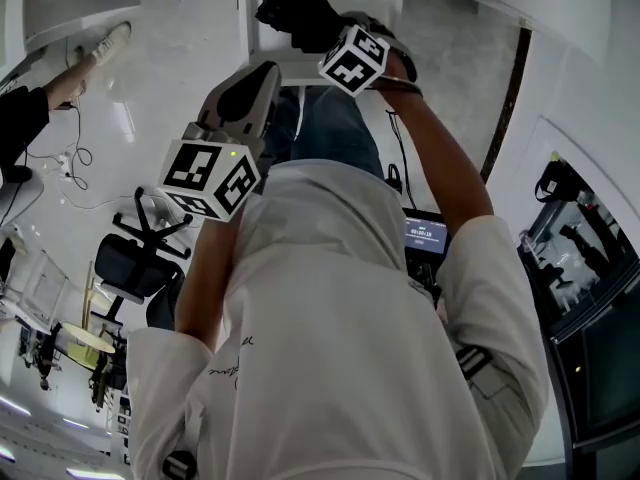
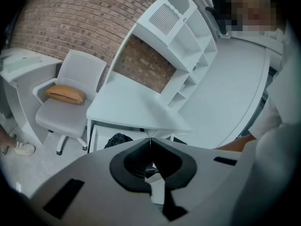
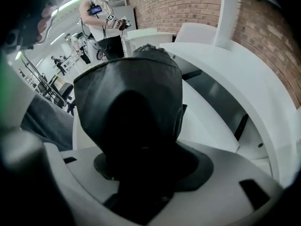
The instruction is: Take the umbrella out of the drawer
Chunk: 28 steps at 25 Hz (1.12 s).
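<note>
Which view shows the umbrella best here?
The right gripper view: the black umbrella fills the frame, clamped in the right gripper. The head view shows only its dark end. The left gripper view shows a small dark shape under the desk, too unclear to identify.

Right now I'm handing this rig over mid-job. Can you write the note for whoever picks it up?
Left gripper: jaws together, nothing in them, facing the white desk.
Right gripper: shut on the black folded umbrella, held up in front of the person's body.
Done: the umbrella is gripped and in the air, not lying in anything.
Left: probably just set it down. I cannot tell from these views whether the drawer is open.
</note>
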### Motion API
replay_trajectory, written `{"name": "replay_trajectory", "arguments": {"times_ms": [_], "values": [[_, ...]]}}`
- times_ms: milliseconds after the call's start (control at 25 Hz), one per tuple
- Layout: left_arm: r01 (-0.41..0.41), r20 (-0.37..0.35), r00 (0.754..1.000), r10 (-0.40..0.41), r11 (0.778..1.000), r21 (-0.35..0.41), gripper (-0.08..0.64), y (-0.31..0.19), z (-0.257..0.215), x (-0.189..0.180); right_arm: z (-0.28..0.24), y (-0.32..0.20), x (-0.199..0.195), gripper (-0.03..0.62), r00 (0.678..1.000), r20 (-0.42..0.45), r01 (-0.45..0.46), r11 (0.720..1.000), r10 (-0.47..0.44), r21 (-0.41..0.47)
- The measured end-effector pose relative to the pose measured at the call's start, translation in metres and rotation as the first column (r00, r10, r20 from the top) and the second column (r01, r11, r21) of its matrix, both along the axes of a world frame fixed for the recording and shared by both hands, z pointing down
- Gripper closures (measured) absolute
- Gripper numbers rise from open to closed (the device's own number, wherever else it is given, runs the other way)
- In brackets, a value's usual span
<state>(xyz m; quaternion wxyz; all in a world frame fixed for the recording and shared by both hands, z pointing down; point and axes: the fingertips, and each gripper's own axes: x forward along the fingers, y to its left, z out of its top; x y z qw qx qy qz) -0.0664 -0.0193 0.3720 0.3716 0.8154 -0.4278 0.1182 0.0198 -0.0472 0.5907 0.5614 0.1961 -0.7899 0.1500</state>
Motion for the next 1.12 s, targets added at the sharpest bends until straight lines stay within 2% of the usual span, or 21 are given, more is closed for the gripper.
{"name": "replay_trajectory", "arguments": {"times_ms": [440,560,1120], "values": [[-0.035,0.012,0.999,0.035,0.999,0.018,0.543,0.004,-0.005,-0.002,-0.024,-0.001,0.006,0.345,0.999,0.008,-0.036,0.999,0.036,0.039],[-0.044,0.012,0.999,0.044,0.999,0.027,0.543,0.004,-0.009,-0.002,-0.028,0.006,0.007,0.345,0.999,0.021,-0.046,0.999,0.046,0.024],[-0.084,0.0,0.996,0.084,0.994,0.07,0.543,0.001,-0.023,0.009,-0.068,0.005,0.007,0.345,0.992,0.083,-0.106,0.991,0.099,0.085]]}}
